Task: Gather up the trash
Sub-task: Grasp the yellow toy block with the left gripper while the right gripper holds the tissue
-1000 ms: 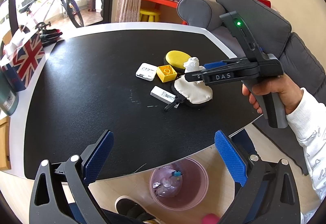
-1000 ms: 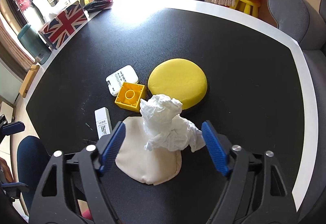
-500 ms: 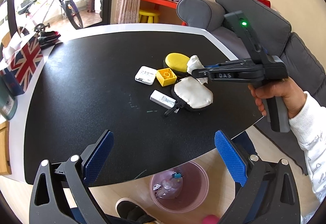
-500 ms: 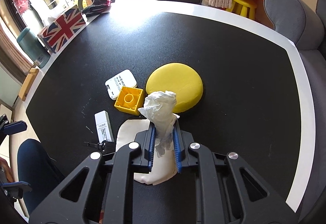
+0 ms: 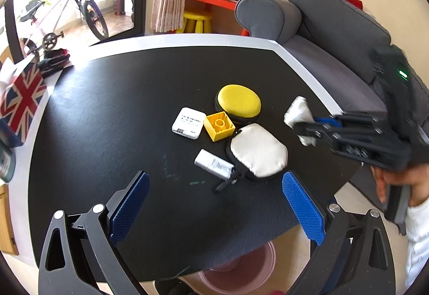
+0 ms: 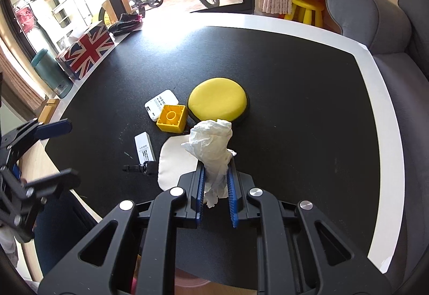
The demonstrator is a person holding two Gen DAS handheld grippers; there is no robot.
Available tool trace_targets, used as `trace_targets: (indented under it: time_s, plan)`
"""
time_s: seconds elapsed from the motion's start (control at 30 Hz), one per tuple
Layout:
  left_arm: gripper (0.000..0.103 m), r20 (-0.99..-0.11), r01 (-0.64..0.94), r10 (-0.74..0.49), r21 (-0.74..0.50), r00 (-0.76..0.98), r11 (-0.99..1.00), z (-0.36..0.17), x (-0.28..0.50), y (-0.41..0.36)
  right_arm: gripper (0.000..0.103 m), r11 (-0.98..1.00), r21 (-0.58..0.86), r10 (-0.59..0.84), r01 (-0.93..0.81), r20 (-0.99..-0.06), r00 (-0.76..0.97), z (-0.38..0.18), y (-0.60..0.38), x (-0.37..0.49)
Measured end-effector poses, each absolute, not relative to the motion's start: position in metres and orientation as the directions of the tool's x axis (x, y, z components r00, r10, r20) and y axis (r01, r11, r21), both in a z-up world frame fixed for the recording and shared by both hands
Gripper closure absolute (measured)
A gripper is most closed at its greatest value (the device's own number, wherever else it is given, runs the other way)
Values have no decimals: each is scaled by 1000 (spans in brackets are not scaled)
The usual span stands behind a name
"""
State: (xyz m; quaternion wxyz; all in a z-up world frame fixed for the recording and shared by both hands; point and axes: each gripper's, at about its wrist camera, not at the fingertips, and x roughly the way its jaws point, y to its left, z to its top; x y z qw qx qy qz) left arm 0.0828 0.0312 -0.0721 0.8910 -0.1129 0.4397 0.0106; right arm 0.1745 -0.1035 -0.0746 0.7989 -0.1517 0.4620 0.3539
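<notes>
My right gripper (image 6: 216, 174) is shut on a crumpled white tissue (image 6: 213, 147) and holds it above the black table (image 6: 295, 96). In the left wrist view the tissue (image 5: 299, 112) sticks out of the right gripper (image 5: 308, 128) at the table's right side. My left gripper (image 5: 214, 203) is open and empty over the table's near edge. A pink bin (image 5: 241, 273) stands on the floor below that edge, partly hidden by the table.
On the table lie a yellow round case (image 5: 238, 103), a yellow brick (image 5: 218, 124), a white card (image 5: 189, 126), a white stick (image 5: 214, 166) and a cream pouch (image 5: 258, 151). A Union Jack box (image 5: 20, 104) stands at the left edge. A grey sofa (image 5: 335, 34) is at right.
My right gripper closed on the tissue, lifted it off the pouch and pulled it back to the right. My left gripper moved forward over the table edge, still open.
</notes>
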Motion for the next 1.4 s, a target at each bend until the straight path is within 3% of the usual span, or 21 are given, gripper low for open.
trace_targets:
  time_s: [0.3,0.77,0.9,1.27,1.33,1.4]
  plan:
    - [8,-820,-157,-69,-190,568,969,-78,129,29,88,732,87,418,-676,-841,344,-72,-127,178]
    - [8,-899,-341,-55,-220,435,914,-115,186,43,88,748,103,424,-656,-834,353,-71,-139,183]
    - [26,-910,-354,-71,-230,409,907,-123,191,42,88,749,106,425,-654,-835,351,-72,-139,185]
    - [55,-913,-356,-102,-254,394,899,-127,202,42,88,741,112,431,-662,-836,340,-74,-134,184]
    - [67,-913,-353,-105,-256,394,900,-128,203,42,88,739,114,432,-664,-836,338,-73,-132,184]
    - [68,-914,-348,-102,-250,393,904,-128,204,40,88,737,112,432,-667,-837,336,-73,-131,185]
